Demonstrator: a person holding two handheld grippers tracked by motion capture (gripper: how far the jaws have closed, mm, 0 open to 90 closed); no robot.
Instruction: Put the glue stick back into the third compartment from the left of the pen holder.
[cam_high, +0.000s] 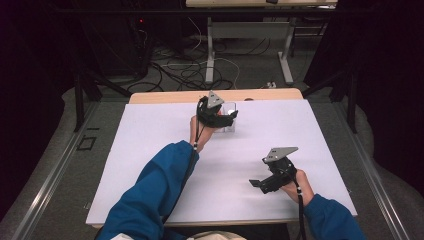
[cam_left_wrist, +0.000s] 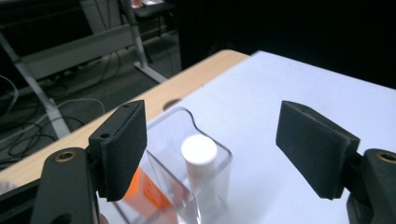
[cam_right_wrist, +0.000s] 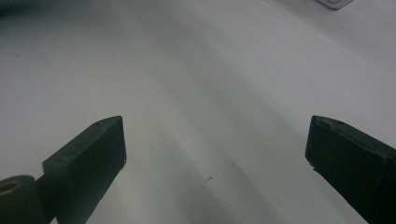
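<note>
A clear plastic box (cam_high: 230, 108) stands near the back middle of the white table sheet (cam_high: 150, 150). In the left gripper view the box (cam_left_wrist: 173, 122) holds an upright white-capped tube (cam_left_wrist: 199, 149) and something orange (cam_left_wrist: 150, 192) beside it. My left gripper (cam_high: 226, 119) hangs just over the box, open; in its own view the left gripper (cam_left_wrist: 212, 128) has one jaw on each side above the box. My right gripper (cam_high: 263, 180) is open low over the sheet at the front right. Nothing lies between the jaws of the right gripper (cam_right_wrist: 215, 140).
A strip of wooden tabletop (cam_high: 165, 96) shows behind the sheet. Beyond it are a desk frame (cam_high: 210, 50) and loose cables (cam_high: 175, 70) on the floor. A corner of a clear thing (cam_right_wrist: 334, 3) sits at the top of the right gripper view.
</note>
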